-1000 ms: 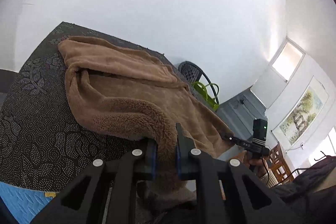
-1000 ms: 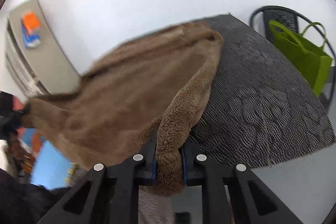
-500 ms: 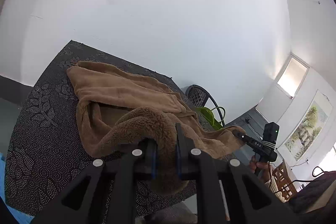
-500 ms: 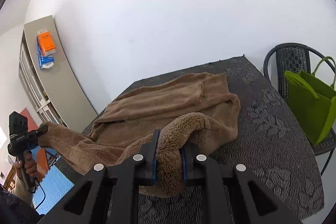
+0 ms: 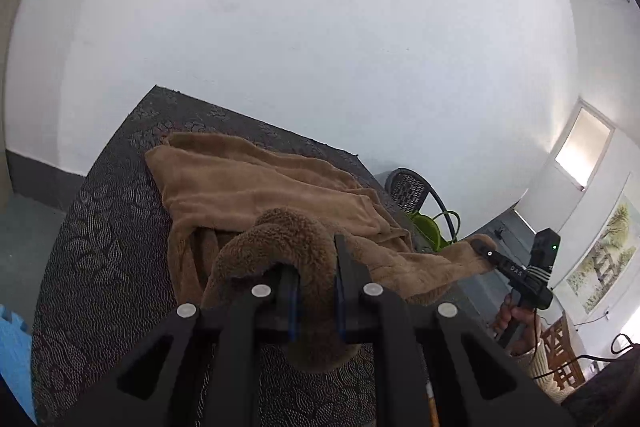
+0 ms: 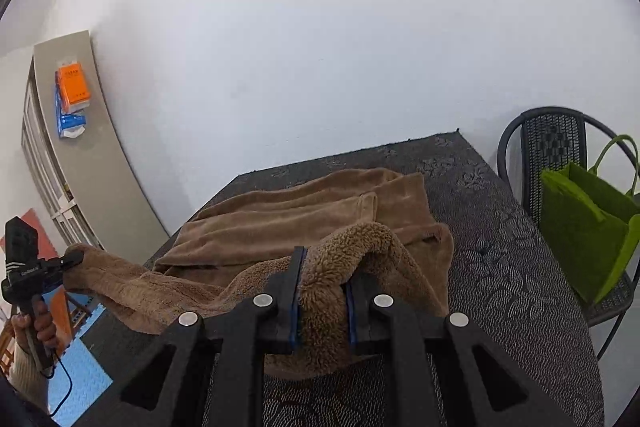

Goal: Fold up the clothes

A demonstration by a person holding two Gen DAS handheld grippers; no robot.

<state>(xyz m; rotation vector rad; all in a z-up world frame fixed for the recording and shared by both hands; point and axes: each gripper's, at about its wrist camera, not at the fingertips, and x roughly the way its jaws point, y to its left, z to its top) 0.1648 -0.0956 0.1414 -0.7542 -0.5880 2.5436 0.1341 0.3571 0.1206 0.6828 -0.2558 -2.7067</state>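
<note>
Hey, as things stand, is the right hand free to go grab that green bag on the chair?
Probably not yet. The right tool is shut on the fleecy edge of the brown garment, so it is occupied. The green bag sits on the chair beyond the table's edge, with nothing between.

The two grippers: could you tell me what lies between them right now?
A raised span of the brown fleece garment stretches from the right gripper to the left gripper; both are shut on it. The right wrist view shows this best.
</note>
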